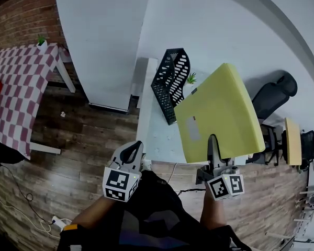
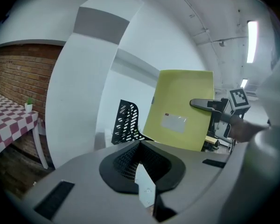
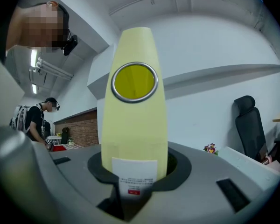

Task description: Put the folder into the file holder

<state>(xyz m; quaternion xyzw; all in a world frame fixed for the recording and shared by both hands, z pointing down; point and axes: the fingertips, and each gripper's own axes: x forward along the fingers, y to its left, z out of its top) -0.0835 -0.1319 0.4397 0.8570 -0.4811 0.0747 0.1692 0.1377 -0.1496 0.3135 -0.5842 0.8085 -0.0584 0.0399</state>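
Note:
A yellow folder [image 1: 220, 114] hangs tilted in the air over the right end of the white table [image 1: 157, 135]. My right gripper [image 1: 213, 140] is shut on its near lower edge. In the right gripper view the folder's spine [image 3: 133, 125], with a metal-rimmed finger hole and a white label, rises straight out of the jaws. The black perforated file holder [image 1: 170, 82] stands on the table, left of and beyond the folder. My left gripper [image 1: 132, 151] hovers at the table's near edge, shut and holding nothing. The left gripper view shows the folder [image 2: 179, 108], the holder [image 2: 126, 122] and the right gripper [image 2: 200, 104].
A small potted plant [image 1: 191, 78] sits just behind the holder. A black office chair [image 1: 275, 95] stands to the right, and a checkered table [image 1: 21, 88] to the left across the wooden floor. Cables [image 1: 52, 221] lie on the floor. A person [image 3: 37, 120] stands far off.

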